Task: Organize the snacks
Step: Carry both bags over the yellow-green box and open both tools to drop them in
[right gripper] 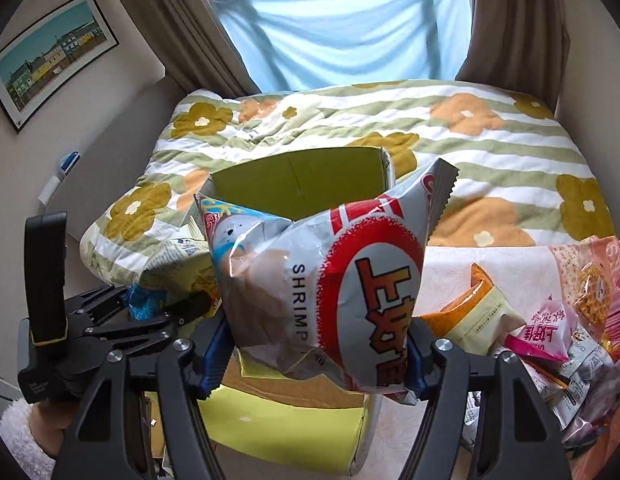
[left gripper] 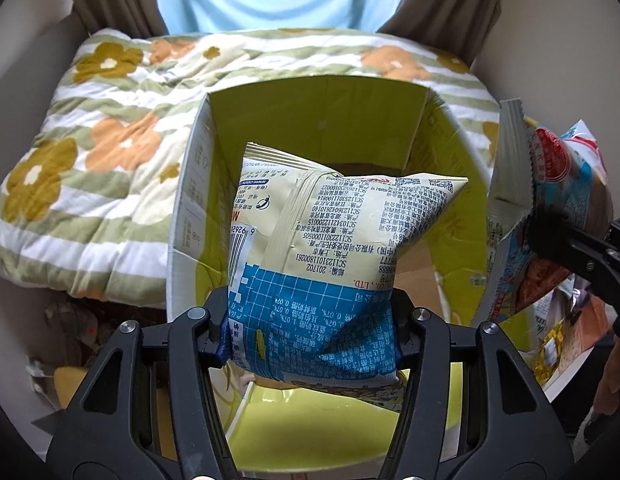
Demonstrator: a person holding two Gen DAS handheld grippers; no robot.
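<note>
Black left gripper (left gripper: 310,330) is clamping a cream-and-blue snack bag (left gripper: 325,264) above the open green-lined cardboard box (left gripper: 310,108). Right gripper (right gripper: 313,354) is squeezing a silver shrimp-chip bag (right gripper: 329,280) over that box, with more snack packets (right gripper: 541,320) lying just beside it near the floral quilt (right gripper: 489,148).

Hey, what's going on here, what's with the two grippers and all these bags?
A person is sorting snacks into a green box that stands beside a bed with a flowered quilt. The left gripper is shut on a cream and blue bag, held over the open box. The right gripper is shut on a shrimp chip bag, held up next to the box. More snack packets lie in a pile to the right, not yet put away.
</note>
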